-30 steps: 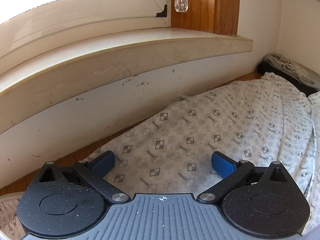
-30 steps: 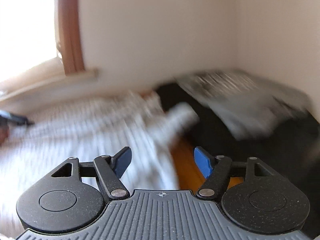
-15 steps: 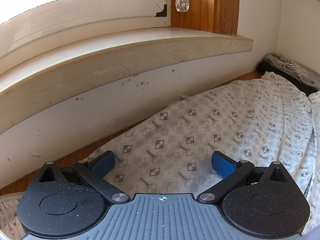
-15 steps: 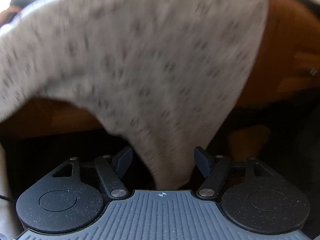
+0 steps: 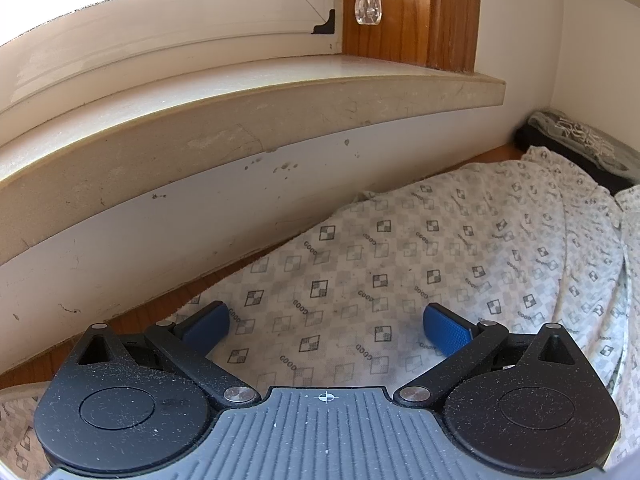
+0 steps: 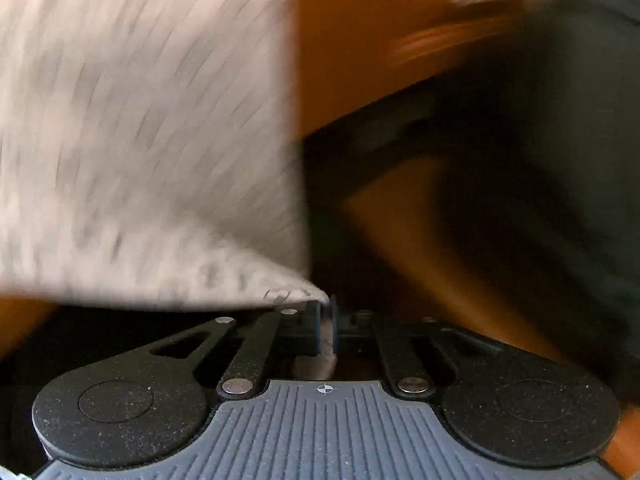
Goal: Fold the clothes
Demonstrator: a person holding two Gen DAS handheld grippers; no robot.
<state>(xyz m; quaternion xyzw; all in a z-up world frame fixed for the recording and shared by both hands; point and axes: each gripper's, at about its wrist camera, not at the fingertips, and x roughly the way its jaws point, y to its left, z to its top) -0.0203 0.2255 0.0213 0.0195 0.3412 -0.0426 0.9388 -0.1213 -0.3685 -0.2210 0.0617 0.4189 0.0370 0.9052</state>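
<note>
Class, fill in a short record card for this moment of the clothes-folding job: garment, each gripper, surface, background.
garment: patterned white shirt, spread out beside the wall
left gripper: open, fingers apart over the cloth
right gripper: shut on a corner of the shirt; view blurred
surface: wooden tabletop
background: windowsill above; dark bundle in the far corner

The garment [image 5: 420, 264] lies spread on the surface [image 5: 132, 316] below the window sill [image 5: 240, 120], its far edge near the wall [image 5: 200, 224]. The left hand-held gripper [image 5: 326, 326] sits over its near part, fingers wide apart. Beyond the garment's far right end lies a folded pile [image 5: 576, 140], while the right hand-held gripper [image 6: 326, 320] pinches a corner of the garment [image 6: 140, 140].
</note>
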